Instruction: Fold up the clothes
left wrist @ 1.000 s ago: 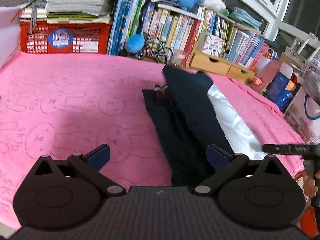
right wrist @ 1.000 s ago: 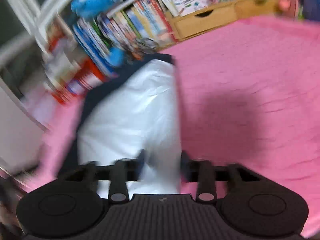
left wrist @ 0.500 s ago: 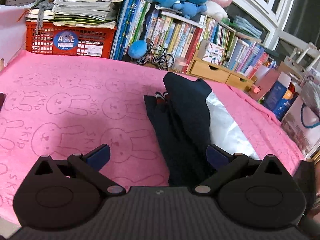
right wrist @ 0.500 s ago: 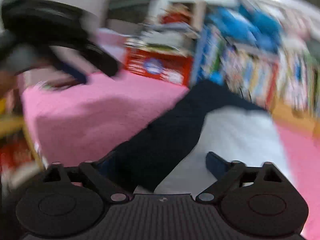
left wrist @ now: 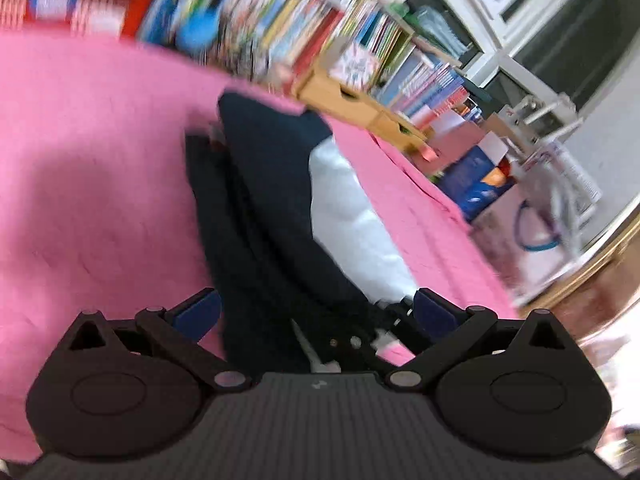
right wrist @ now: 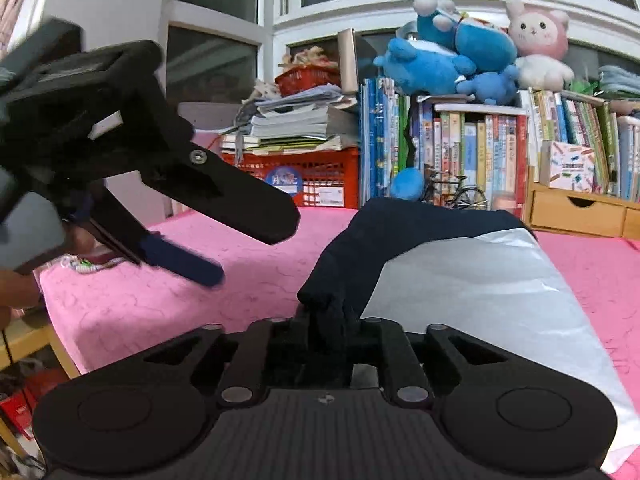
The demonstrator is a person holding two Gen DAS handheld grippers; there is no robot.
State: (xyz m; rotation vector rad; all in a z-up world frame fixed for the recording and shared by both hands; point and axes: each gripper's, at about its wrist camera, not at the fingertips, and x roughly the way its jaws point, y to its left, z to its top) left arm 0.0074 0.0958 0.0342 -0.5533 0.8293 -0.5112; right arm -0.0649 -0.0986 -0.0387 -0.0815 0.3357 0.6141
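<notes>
Pink cloth [right wrist: 256, 280] covers the table (faint embossed pattern). On it lies a dark navy garment [right wrist: 400, 232], with a white-silver sheet [right wrist: 480, 280] at its right. Far left: a red crate [right wrist: 320, 176] with a blue round label. Far right: blue plush toys [right wrist: 440, 60] and a pink-and-white rabbit plush [right wrist: 538, 46].

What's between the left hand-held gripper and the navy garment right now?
In the right wrist view, only bare pink blanket separates the left hand-held gripper from the garment.
</notes>
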